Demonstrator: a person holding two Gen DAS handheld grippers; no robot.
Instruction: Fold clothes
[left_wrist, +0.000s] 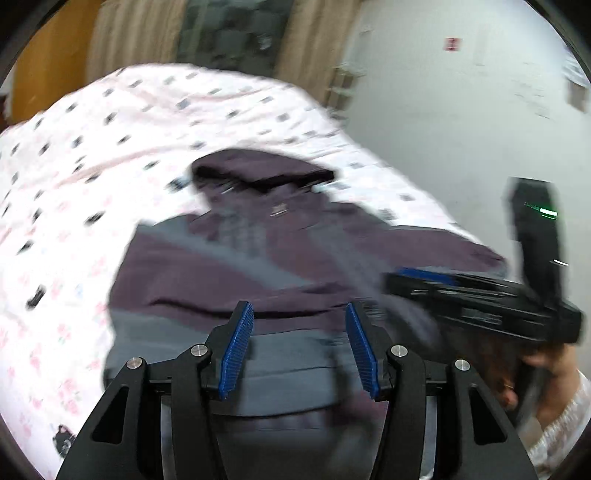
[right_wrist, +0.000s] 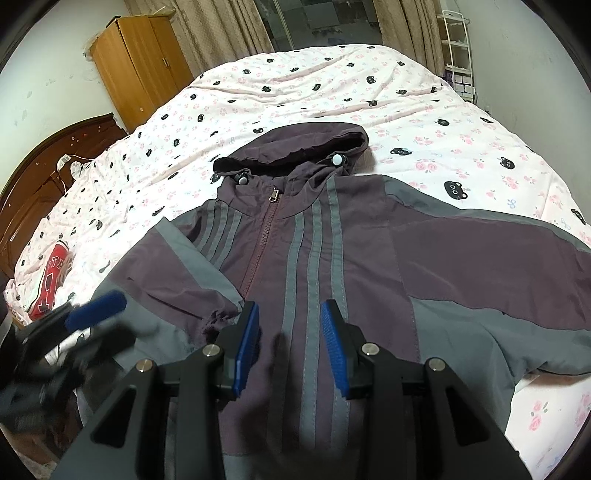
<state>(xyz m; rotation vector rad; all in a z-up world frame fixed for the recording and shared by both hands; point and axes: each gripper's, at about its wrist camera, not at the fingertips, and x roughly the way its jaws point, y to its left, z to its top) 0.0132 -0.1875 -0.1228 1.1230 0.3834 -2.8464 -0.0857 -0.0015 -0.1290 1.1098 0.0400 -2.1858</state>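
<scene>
My right hand-held gripper (right_wrist: 290, 343) hangs with its blue pads apart over the near hem of the jacket (right_wrist: 332, 251), gripping nothing. My left hand-held gripper (left_wrist: 299, 345) is likewise spread and empty above the jacket's near left side. The jacket, purple with grey stripes, lies front-up and zipped on the bed (right_wrist: 295, 88), sleeves spread left and right, hood (right_wrist: 306, 147) at the far end. Far left stands a wooden wardrobe (right_wrist: 136, 66).

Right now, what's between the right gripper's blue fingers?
In the right wrist view, only the jacket shows between the right gripper fingers: its purple front with grey stripes. They are open, gripping nothing.
</scene>
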